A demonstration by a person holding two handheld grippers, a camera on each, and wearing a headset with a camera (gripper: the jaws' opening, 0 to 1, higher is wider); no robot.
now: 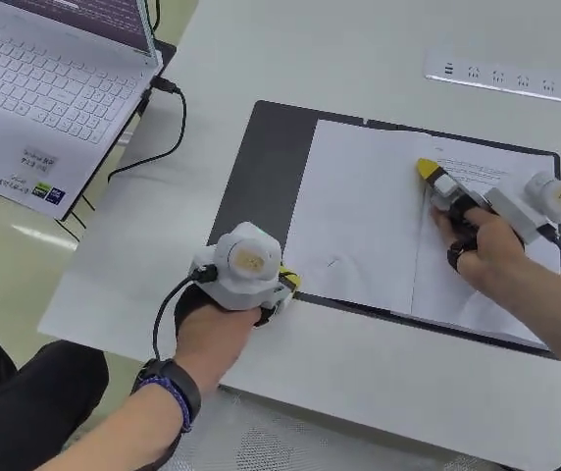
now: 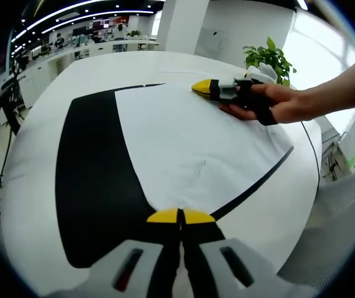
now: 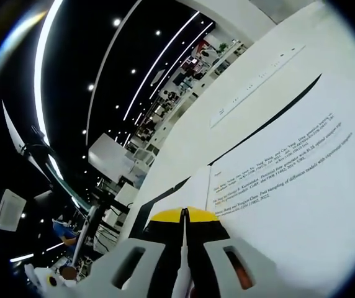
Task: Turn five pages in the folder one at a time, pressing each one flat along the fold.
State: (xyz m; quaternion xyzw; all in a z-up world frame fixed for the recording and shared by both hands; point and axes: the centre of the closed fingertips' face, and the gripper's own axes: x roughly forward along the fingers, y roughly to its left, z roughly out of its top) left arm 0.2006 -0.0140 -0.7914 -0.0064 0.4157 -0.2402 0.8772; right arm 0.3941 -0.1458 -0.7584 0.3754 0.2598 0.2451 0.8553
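The folder lies open on the white table, black cover spread flat and two white sheets facing up. The right gripper is down on the paper at the far end of the fold. Its yellow tips are pressed together with nothing between them, and they touch the sheet right beside the crease. In the right gripper view those closed tips sit at the edge of the right page, just under its few lines of print.

At the near side, the left gripper rests at the near corner of the blank left page, where paper meets black cover. Its jaws are closed too, tip against tip. Whether any paper is caught between them, I cannot tell. In the left gripper view its tips point across the sheet toward the other gripper's yellow nose.

A laptop sits off the far left corner with a black cable looping from it, and a power strip lies beyond the folder.
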